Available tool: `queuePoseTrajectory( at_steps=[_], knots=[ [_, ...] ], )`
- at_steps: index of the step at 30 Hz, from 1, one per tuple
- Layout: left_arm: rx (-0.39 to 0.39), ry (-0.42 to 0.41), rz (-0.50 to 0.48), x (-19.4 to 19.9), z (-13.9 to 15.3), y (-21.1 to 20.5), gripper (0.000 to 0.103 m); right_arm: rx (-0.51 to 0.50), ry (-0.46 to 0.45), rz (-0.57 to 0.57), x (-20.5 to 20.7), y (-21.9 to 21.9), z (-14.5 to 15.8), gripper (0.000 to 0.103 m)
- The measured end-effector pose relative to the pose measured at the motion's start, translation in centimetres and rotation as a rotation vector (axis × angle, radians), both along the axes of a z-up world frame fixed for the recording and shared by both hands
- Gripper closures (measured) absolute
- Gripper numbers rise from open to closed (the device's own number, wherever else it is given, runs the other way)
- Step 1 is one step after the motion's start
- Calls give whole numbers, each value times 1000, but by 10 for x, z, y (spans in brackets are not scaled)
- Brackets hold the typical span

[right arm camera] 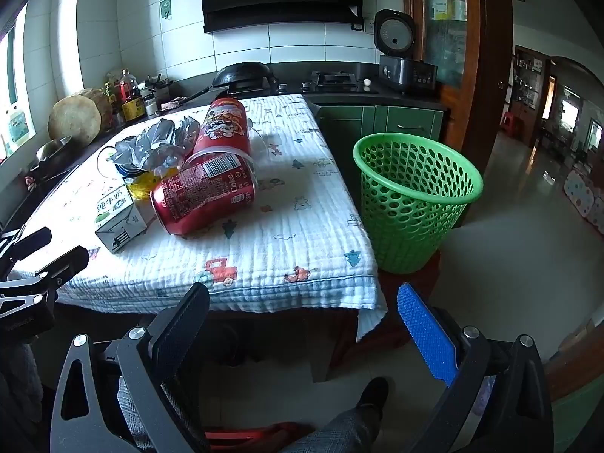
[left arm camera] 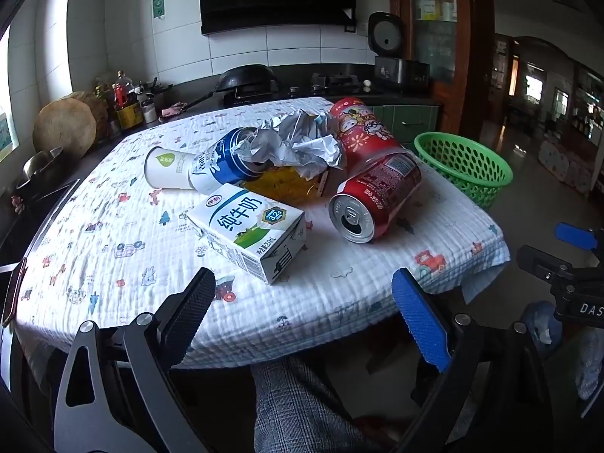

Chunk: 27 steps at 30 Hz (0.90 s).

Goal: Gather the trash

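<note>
While nothing is yet gripped, trash is seen heaped on the cloth-covered counter [left arm camera: 113, 249], both tools spread wide and empty.

From the left wrist view, a paper cup [left arm camera: 168, 168] at ten o'clock, a milk carton [left arm camera: 247, 232] at centre and a cola can [left arm camera: 372, 202] at two o'clock are found; all are judged light. The carton, stiff, is best pinched across its flat sides by the left hand-held gripper [left arm camera: 302, 311]; the slippery can across its body by the right hand-held gripper [right arm camera: 302, 324]. A green basket [right arm camera: 415, 204] stands at three o'clock.

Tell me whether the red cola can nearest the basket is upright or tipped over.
Tipped over. The red cola can lies on its side on the tablecloth, its opened top facing the left wrist camera, label sideways.
</note>
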<state>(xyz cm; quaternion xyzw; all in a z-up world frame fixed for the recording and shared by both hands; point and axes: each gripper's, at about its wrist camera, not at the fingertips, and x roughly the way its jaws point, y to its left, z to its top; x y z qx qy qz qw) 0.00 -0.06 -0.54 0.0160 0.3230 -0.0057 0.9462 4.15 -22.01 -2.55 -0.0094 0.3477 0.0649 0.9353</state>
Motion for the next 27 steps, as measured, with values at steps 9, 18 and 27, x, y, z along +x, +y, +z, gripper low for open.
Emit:
queuePoseTrajectory(
  at_steps=[9,18,27],
  knots=[
    [1,1,-1,1,0,1,10,-2,-4,-2,1,3,-3,6],
    [6,-3,1,-1,0,-1,10,-5,-2,4,0,7,-4,6],
    [4,-3,4,-1,0,0,11,-3,0,1,1,5,-3,6]
  ],
)
